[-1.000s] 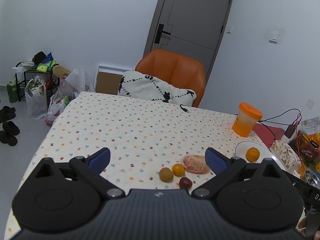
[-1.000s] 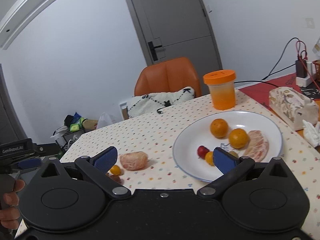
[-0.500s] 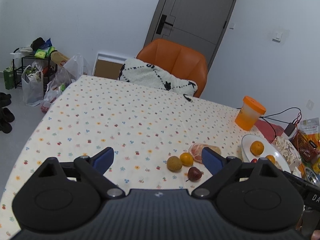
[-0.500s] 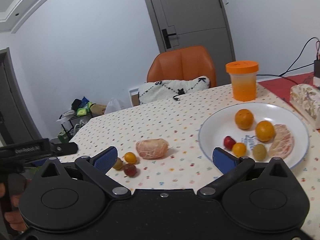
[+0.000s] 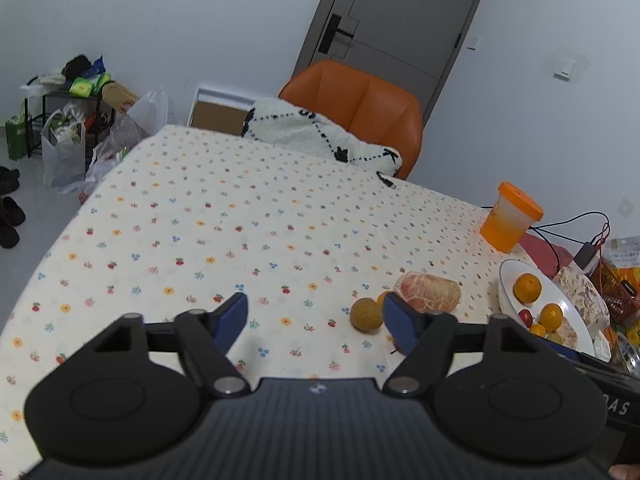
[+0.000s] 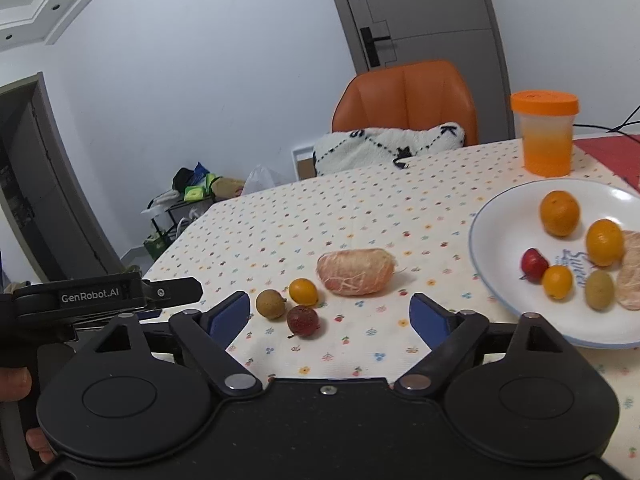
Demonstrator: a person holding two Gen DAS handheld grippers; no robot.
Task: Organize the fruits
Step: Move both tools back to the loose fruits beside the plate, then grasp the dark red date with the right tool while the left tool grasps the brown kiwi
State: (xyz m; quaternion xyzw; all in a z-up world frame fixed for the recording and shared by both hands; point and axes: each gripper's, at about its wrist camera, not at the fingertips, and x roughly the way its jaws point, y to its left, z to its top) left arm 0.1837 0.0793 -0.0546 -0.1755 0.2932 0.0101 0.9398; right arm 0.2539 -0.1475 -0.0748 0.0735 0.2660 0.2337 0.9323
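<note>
On the flowered tablecloth lie a peeled pomelo segment (image 6: 355, 271) (image 5: 427, 291), a small orange kumquat (image 6: 303, 291), a brown longan (image 6: 271, 304) (image 5: 365, 314) and a dark red fruit (image 6: 303, 321). A white plate (image 6: 496, 276) (image 5: 507, 285) to the right holds oranges (image 6: 559, 213), a red fruit (image 6: 533, 264), small yellow and green fruits and a pomelo piece. My right gripper (image 6: 332, 320) is open just in front of the loose fruits, empty. My left gripper (image 5: 314, 318) is open and empty; its right finger covers part of the fruits.
An orange-lidded jar (image 6: 545, 136) stands behind the plate. An orange chair (image 5: 360, 112) with a white cushion (image 5: 320, 136) sits at the far table edge. Cables and a tissue pack (image 5: 582, 292) lie at the right. The left gripper's body (image 6: 96, 296) reaches in from the left.
Both grippers have moved left and nearer to the loose fruits. The plate has slid toward the right edge of the right wrist view. Both stayed open.
</note>
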